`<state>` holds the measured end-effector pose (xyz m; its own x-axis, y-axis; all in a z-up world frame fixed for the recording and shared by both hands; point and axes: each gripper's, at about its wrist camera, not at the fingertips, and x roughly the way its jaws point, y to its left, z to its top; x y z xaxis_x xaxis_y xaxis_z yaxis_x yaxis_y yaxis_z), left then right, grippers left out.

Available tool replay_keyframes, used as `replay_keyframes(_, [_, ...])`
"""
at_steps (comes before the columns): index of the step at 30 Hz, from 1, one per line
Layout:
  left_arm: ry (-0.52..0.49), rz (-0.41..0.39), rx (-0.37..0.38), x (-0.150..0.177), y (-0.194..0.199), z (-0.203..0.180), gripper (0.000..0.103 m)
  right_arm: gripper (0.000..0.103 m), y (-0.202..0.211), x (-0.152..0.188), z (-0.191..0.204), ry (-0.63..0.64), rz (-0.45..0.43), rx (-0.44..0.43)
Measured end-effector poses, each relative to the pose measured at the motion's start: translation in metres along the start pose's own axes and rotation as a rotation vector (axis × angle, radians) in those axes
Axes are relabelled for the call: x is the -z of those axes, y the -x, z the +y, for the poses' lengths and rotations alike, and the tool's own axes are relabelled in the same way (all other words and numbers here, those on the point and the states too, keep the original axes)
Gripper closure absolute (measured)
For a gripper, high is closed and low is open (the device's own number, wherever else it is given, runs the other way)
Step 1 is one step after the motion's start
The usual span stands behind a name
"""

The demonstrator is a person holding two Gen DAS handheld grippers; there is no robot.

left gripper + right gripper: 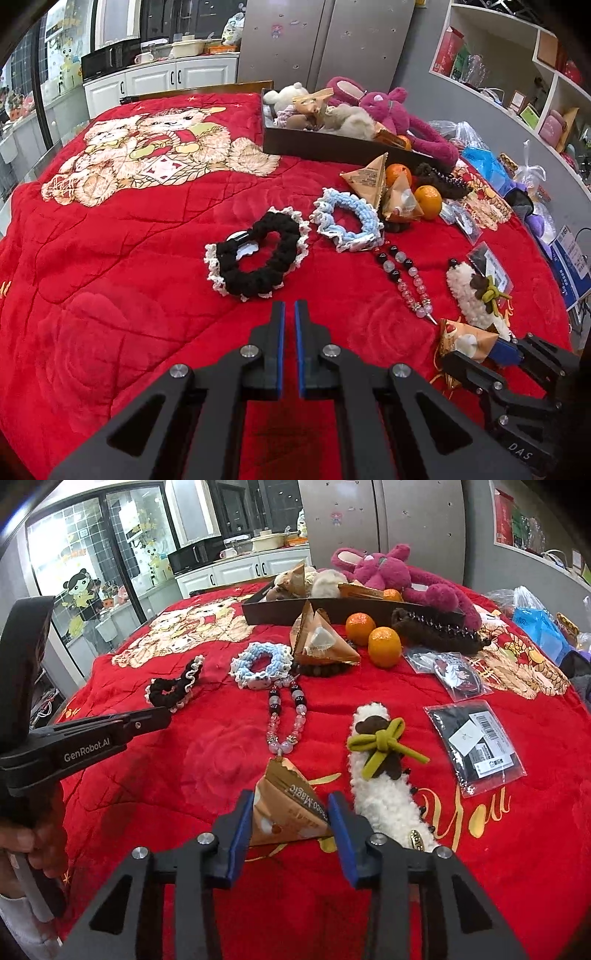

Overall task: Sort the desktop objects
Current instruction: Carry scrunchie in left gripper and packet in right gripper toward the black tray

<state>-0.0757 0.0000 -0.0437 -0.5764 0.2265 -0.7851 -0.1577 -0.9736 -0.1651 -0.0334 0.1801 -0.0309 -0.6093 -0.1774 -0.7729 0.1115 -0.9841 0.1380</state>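
Snack packet (291, 808), a brown pyramid pouch, sits on the red blanket (184, 775) clamped between the blue pads of the right gripper (291, 819). Lift straight up, since the fleecy hair clip (380, 786) lies just beside the right finger. The left gripper (290, 314) is clenched on nothing. Its camera shows the black scrunchie (258, 254) just ahead of its tips; the right wrist camera alone reads the packet's lettering.

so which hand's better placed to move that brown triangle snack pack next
Right. The right gripper already has its blue pads on both sides of the brown triangle snack pack. The left gripper is shut, empty, nearer the black scrunchie.
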Motion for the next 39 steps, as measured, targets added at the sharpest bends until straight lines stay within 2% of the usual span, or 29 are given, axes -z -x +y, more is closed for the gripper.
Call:
replay_keyframes(7, [-0.038,0.006,0.0,-0.008,-0.008,-0.004,0.097,0.068,0.01,-0.005,0.005,0.023,-0.021,-0.024])
replay_keyframes(11, [-0.051,0.031,-0.029,-0.014,-0.023,-0.004,0.089,0.068,0.012,-0.009,0.003,0.026,-0.027,-0.021])
replay_keyframes(17, [-0.058,0.04,-0.036,-0.018,-0.035,-0.003,0.09,0.068,0.011,-0.016,-0.001,0.035,-0.03,-0.021])
replay_keyframes(19, [-0.046,0.041,-0.042,-0.02,-0.036,-0.001,0.098,0.068,0.01,-0.018,-0.001,0.04,-0.028,-0.023])
replay_keyframes(23, [-0.04,0.023,-0.037,-0.019,-0.025,0.002,0.098,0.068,0.01,-0.021,0.001,0.049,-0.027,-0.034])
replay_keyframes(26, [-0.071,0.001,-0.085,-0.017,-0.017,0.0,0.095,0.068,0.009,-0.022,0.001,0.049,-0.023,-0.048])
replay_keyframes(27, [-0.07,-0.003,-0.09,-0.017,-0.015,0.0,0.09,0.068,0.008,-0.022,0.001,0.047,-0.021,-0.052])
replay_keyframes(29, [-0.058,-0.005,-0.089,-0.016,-0.011,0.002,0.07,0.068,0.005,-0.023,0.001,0.052,-0.015,-0.053])
replay_keyframes(30, [-0.056,-0.015,-0.089,-0.015,-0.007,0.002,0.05,0.068,0.004,-0.023,0.003,0.057,-0.013,-0.054])
replay_keyframes(31, [-0.061,-0.029,-0.098,-0.014,-0.004,0.002,0.036,0.068,0.004,-0.024,0.003,0.06,-0.011,-0.058])
replay_keyframes(34, [-0.089,-0.093,-0.145,-0.013,0.007,0.0,0.032,0.068,0.002,-0.025,0.006,0.071,-0.006,-0.069])
replay_keyframes(39, [-0.068,-0.074,-0.154,-0.019,-0.004,0.008,0.031,0.068,-0.001,-0.027,0.01,0.077,-0.003,-0.084])
